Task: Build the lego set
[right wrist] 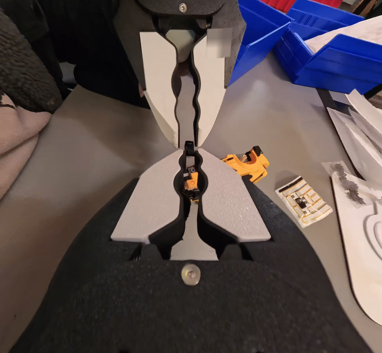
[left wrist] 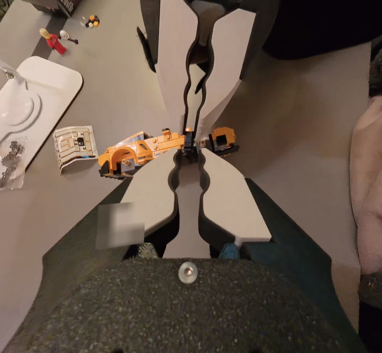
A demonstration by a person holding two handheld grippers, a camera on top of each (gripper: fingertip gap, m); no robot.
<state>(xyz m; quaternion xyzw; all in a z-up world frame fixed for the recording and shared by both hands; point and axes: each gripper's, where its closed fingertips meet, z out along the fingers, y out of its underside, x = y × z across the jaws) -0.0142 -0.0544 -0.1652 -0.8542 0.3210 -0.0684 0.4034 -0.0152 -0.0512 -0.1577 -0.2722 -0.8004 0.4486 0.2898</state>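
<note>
Above the bench (left wrist: 124, 95), both claws are meeting tip to tip: left claw (left wrist: 189, 153) and right claw (right wrist: 191, 154) each pinching the small black piece (right wrist: 189, 146) beside the orange car body (left wrist: 134, 151).

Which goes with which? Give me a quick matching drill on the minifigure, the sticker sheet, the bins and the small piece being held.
Things:
1. minifigure
2. sticker sheet
3. bins
4. small orange-and-black piece

Descriptions:
A. blue
B. gripped in the right gripper
C. red suit
D. white with yellow outlines

Pairs: 1-C, 2-D, 3-A, 4-B
</note>
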